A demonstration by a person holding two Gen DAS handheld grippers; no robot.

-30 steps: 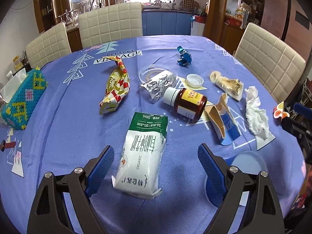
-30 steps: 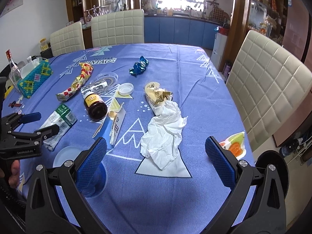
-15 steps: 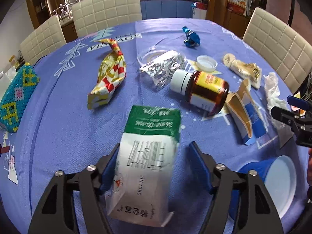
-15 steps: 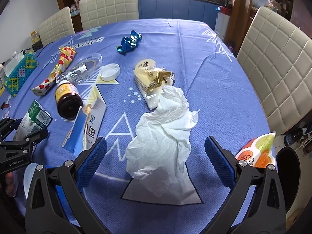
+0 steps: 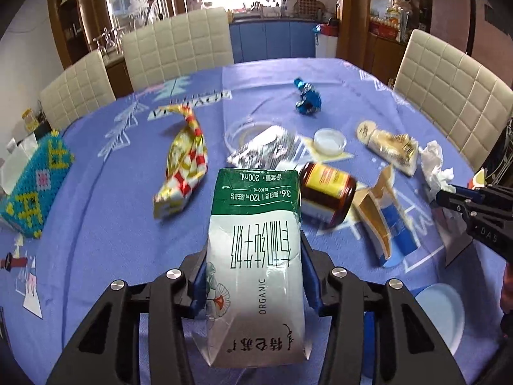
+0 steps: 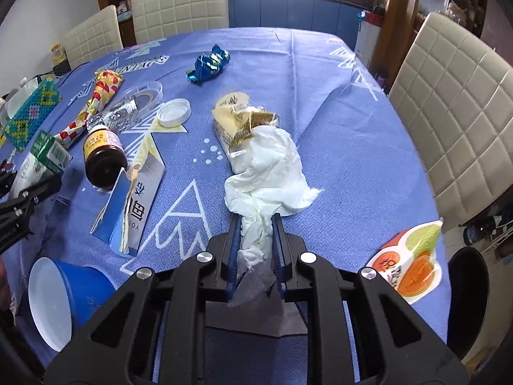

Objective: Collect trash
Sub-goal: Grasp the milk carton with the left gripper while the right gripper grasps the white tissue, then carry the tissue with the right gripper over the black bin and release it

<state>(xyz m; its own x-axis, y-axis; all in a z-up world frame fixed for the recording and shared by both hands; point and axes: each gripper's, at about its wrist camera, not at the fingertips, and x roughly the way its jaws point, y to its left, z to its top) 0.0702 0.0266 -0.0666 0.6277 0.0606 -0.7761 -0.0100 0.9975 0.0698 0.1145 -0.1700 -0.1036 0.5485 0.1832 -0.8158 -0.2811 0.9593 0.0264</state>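
Observation:
A green and white milk pouch (image 5: 256,224) stands tilted between the blue pads of my left gripper (image 5: 253,256). The jaws are closing and the pads press on both its sides. In the right wrist view the same pouch (image 6: 41,157) shows at the far left. A crumpled white tissue (image 6: 269,173) lies on the blue tablecloth (image 6: 336,102). My right gripper (image 6: 256,224) is closing on its near end, and the pads pinch the paper between them.
A brown bottle (image 5: 327,192), a torn blue carton (image 5: 388,221), a red and yellow wrapper (image 5: 186,160), foil (image 5: 266,150), a white cap (image 5: 330,139), a blue wrapper (image 5: 307,98) and a gold wrapper (image 5: 391,147) lie about. A blue cup (image 6: 64,295) lies near left. Chairs (image 6: 455,122) ring the table.
Both grippers have gone from wide open to closed in. The left one now clamps the milk pouch and has tipped it up. The right one moved down onto the tissue and pinched it.

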